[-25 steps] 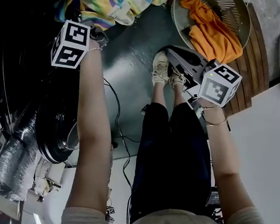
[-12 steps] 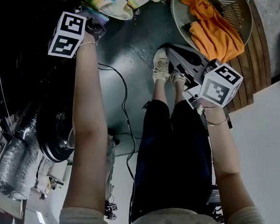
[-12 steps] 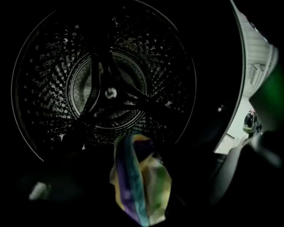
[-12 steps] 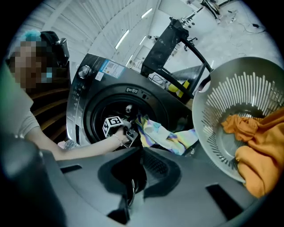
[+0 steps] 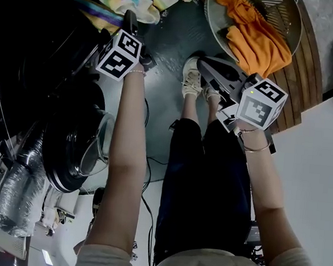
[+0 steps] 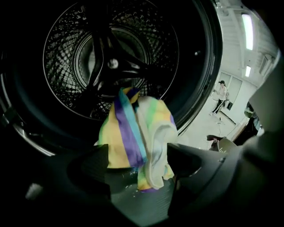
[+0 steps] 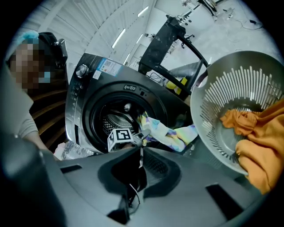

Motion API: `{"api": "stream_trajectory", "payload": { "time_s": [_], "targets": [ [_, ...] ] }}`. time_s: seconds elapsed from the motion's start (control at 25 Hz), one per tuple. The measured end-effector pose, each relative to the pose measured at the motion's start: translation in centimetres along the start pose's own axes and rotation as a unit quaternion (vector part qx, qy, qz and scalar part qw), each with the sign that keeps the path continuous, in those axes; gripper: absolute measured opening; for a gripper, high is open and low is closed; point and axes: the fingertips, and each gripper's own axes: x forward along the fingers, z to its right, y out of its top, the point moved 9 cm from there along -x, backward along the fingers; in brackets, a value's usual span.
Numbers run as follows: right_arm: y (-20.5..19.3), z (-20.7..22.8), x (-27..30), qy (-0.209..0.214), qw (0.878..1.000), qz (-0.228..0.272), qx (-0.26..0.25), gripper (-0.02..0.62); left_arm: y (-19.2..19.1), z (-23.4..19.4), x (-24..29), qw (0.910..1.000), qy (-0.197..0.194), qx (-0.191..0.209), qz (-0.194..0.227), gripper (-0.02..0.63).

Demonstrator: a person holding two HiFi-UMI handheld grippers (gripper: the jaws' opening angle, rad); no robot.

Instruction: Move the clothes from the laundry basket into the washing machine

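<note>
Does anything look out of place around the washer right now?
Yes: the striped garment hangs across the washing machine door rim, part of it trailing outside the drum. The fingers of the left gripper have just been opening and do not press it.

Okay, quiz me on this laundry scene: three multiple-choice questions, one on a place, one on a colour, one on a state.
1. Where is the orange garment?
A. in the laundry basket
B. on the floor
C. inside the drum

2. What colour is the cloth at the washing machine's mouth?
A. plain white
B. pastel stripes
C. black

3. How do the right gripper's jaws stand?
A. wide apart
B. clamped on orange fabric
C. shut, empty

Answers: 1 A, it lies heaped in the basket; 2 B, yellow, purple, blue and green bands show; 3 C, its own view shows the jaws meeting, nothing between.
</note>
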Motion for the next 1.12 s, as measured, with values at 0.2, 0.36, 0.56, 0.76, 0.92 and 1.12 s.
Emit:
{"api": "stream_trajectory", "payload": {
  "time_s": [0.2,0.36,0.56,0.76,0.92,1.12],
  "targets": [
    [0.4,0.8,0.0,-0.014,1.0,-0.004,-0.004,0.02,-1.3,0.2,2.7,0.9993,0.021,0.03,-0.007,0.395],
    [0.0,1.0,0.5,-0.026,0.999,-0.02,0.01,0.02,-0.5,-0.4,3.5,0.9975,0.023,0.06,-0.027,0.297],
    [-0.7,0.3,2.1,-0.031,0.999,-0.032,0.017,0.02,1.4,-3.2,2.2,0.9988,-0.007,0.044,-0.02,0.07],
    [0.3,-0.2,1.9,-0.016,1.0,-0.019,0.014,0.02,7.8,-2.5,-0.2,0.9942,-0.014,0.047,0.096,0.061],
    [0.9,-0.8,1.9,-0.009,1.0,-0.019,0.011,0.02,12.7,-1.8,0.5,0.9869,-0.02,0.061,0.148,0.037],
    [0.6,-0.9,2.2,-0.006,1.0,-0.027,0.01,0.02,13.5,-1.9,3.1,0.9877,-0.012,0.065,0.142,0.047]
  ]
}}
